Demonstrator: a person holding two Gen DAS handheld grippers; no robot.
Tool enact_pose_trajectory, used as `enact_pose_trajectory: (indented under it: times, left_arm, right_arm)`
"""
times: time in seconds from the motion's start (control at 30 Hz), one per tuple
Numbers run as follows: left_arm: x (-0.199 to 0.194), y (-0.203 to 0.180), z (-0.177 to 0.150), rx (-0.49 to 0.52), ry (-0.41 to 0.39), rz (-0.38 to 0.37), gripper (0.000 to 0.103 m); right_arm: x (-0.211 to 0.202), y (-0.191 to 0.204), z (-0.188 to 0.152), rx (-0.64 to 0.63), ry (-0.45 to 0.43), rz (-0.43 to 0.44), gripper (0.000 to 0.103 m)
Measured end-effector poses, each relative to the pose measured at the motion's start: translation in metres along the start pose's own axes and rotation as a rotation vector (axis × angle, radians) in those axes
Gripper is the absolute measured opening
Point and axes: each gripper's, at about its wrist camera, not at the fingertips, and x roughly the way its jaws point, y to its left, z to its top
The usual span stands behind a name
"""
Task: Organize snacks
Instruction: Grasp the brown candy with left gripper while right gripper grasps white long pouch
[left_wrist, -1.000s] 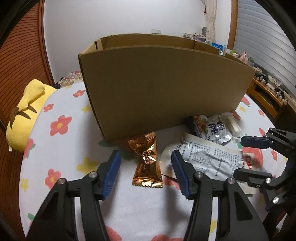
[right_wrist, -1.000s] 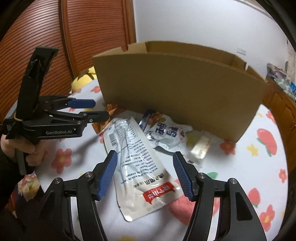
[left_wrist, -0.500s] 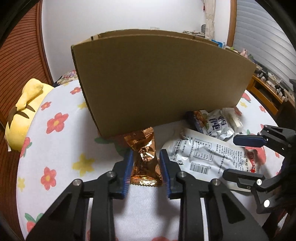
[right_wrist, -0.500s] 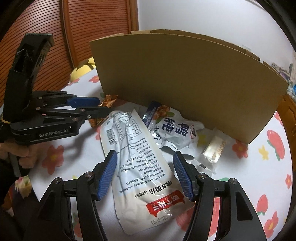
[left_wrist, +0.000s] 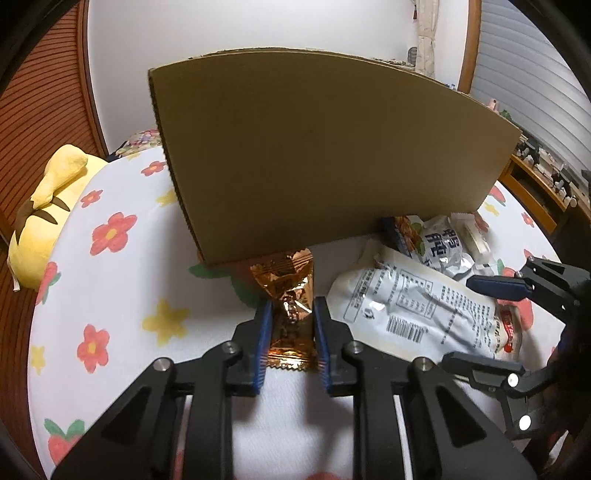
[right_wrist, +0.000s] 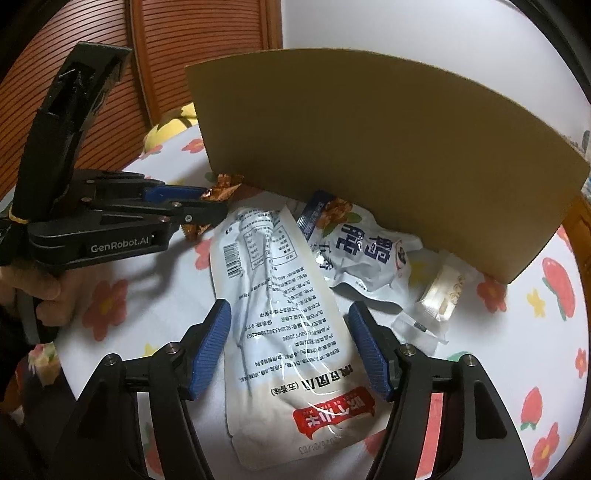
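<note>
Your left gripper (left_wrist: 291, 332) is clamping the copper foil snack (left_wrist: 290, 317), which is lying on the flowered cloth (left_wrist: 110, 258) just before the cardboard box (left_wrist: 314, 155), ready for lifting in. Your right gripper (right_wrist: 290, 350) is opening its jaws astride the long white pouch (right_wrist: 284, 314), not yet pressing it.

You see a matt brown cardboard box (left_wrist: 325, 155) — a crinkled, glossy copper foil snack wrapper (left_wrist: 290, 295) before it. The large white plastic pouch (right_wrist: 284, 317) shines smooth on soft flowered cloth (left_wrist: 110, 280).

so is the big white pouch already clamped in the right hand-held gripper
No, the right hand-held gripper stands open, its pads either side of the white pouch without pressing it.
</note>
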Motion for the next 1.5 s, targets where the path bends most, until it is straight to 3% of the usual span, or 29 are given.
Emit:
enact_pose_trajectory:
  times: [0.57,1.33,1.5]
  left_arm:
    - [-0.063,0.002,-0.031,-0.022,-0.086,-0.014,0.020]
    - [-0.066,-0.004,-0.045,-0.018,-0.086,-0.026,0.020]
    - [-0.067,-0.004,-0.047,-0.018,-0.086,-0.020,0.020]
  right_arm:
    - [-0.001,0.000,-0.001,-0.004,-0.003,-0.003,0.070]
    - [0.004,0.015,0.001,-0.089,0.021,-0.010,0.076]
    - [0.003,0.016,0.003,-0.119,0.031,0.010,0.070]
